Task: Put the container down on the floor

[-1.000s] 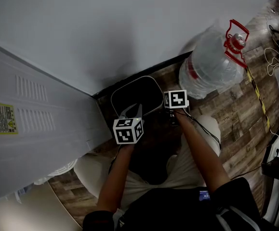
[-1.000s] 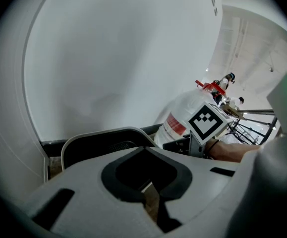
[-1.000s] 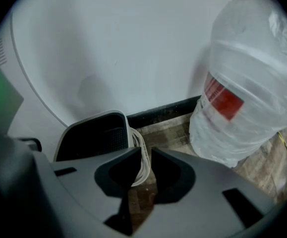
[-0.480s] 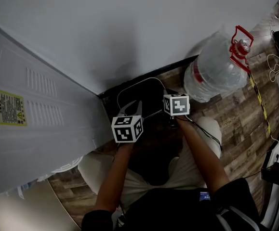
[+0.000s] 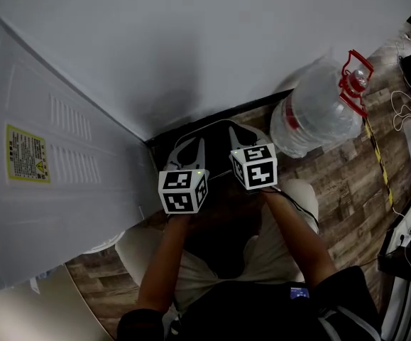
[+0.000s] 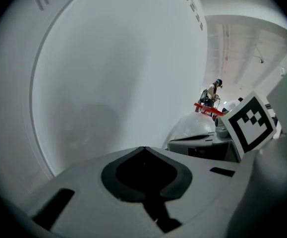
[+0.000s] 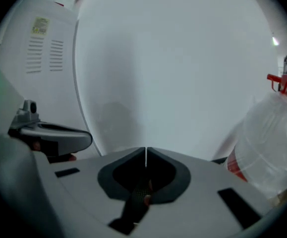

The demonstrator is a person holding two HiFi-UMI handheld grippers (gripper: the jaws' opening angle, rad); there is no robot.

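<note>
seemingly the container (image 5: 216,146) is down on the floor (image 5: 347,172); your left gripper (image 5: 193,146) and right gripper (image 5: 243,135) are pinched together, empty. next, lift clear.

Container (image 5: 216,136): dark bin w/ thin pale rim, rounded-rectangle mouth, open top. Inside reads black; contents can't be made out. Upright, mouth facing up toward the camera. Sits just above centre of the head view, in the corner where the grey wall (image 5: 212,41) meets the white panel (image 5: 56,162) at frame left. Back edge runs along the dark skirting (image 5: 262,101). Only the far rim arc & a patch of interior show. Near half is covered by left gripper (image 5: 193,148) & right gripper (image 5: 242,135), both over the mouth. Whether either touches the rim: can't tell. Base hidden, so floor contact can't be seen.
</note>
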